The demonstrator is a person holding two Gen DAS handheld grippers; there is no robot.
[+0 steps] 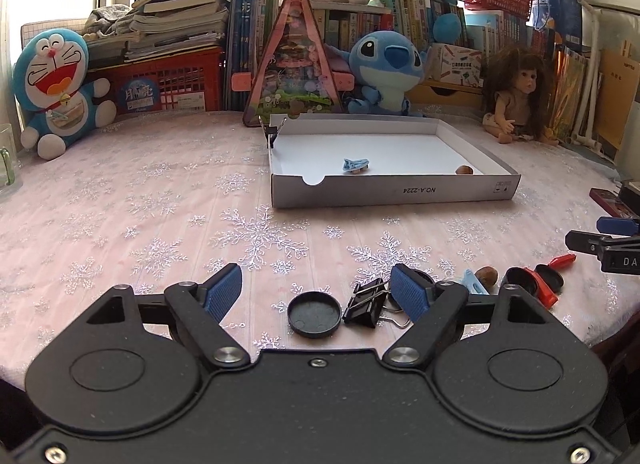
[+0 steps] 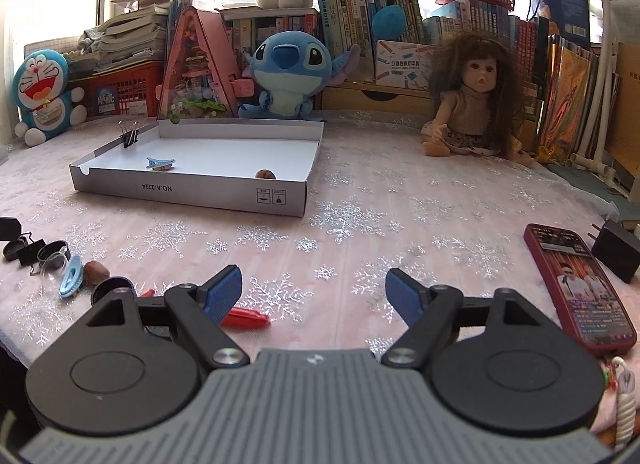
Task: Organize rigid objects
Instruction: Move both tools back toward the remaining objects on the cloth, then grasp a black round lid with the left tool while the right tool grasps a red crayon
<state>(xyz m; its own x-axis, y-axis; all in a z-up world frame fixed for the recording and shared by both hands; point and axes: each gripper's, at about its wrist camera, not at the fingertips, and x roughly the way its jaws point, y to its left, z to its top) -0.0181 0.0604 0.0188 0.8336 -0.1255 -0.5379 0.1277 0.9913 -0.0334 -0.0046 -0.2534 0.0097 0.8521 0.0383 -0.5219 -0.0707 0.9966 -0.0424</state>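
Your shallow white box (image 1: 394,194) sits far across the snowflake tablecloth (image 1: 120,224) and holds a blue hair clip (image 1: 355,165) near its middle, a brown nut (image 1: 464,170) in its near right corner and a black binder clip (image 1: 273,132) pinched on its far left wall. Near you wait a black round lid (image 1: 315,314), another binder clip (image 1: 366,302), a second nut (image 1: 487,275) and a red piece (image 2: 244,319) (partly hidden). Your left gripper (image 1: 316,296) and right gripper (image 2: 314,296) both stand released, grasping nothing.
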